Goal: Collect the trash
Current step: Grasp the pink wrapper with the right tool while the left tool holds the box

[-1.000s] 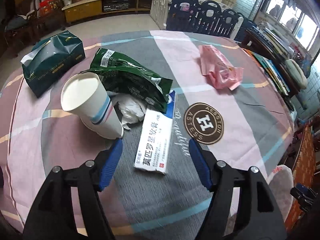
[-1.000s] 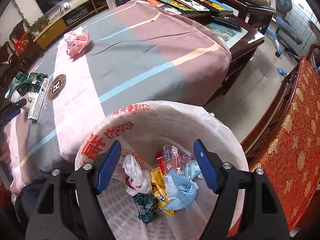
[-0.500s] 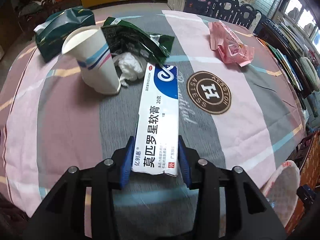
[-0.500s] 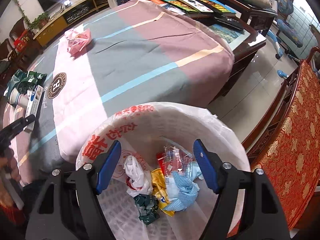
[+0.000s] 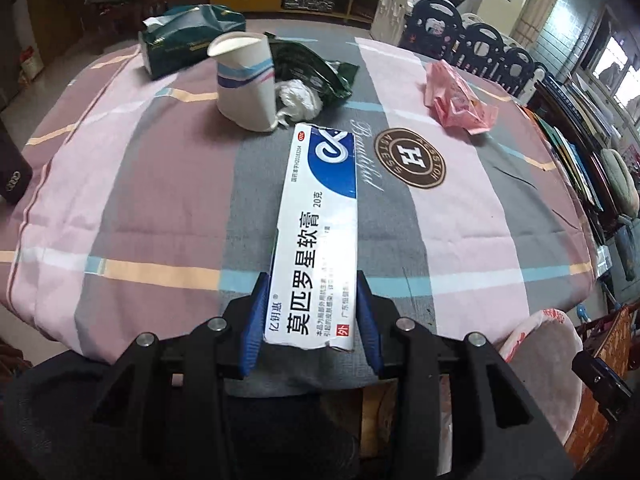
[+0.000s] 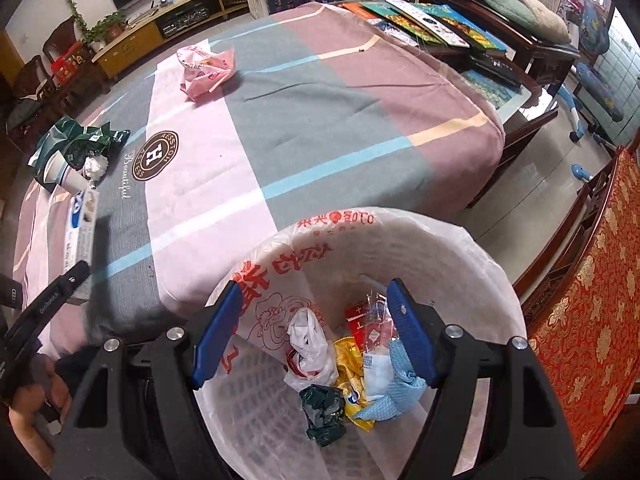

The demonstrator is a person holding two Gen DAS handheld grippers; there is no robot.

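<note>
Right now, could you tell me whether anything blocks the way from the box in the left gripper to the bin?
Nothing visible does. The left gripper holds the box over the table's near edge; the bin stands open beside that edge, with the open right gripper above it.

The crumpled tissue (image 5: 298,98) sits partly hidden behind the paper cup (image 5: 246,84).

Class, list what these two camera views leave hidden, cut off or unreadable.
- Left view: near end of the ointment box, hidden between the left gripper fingers.
- Left view: trash bin, mostly covered by the gripper.
- Right view: bin bottom, buried under trash.
- Right view: paper cup, small and blurred.
</note>
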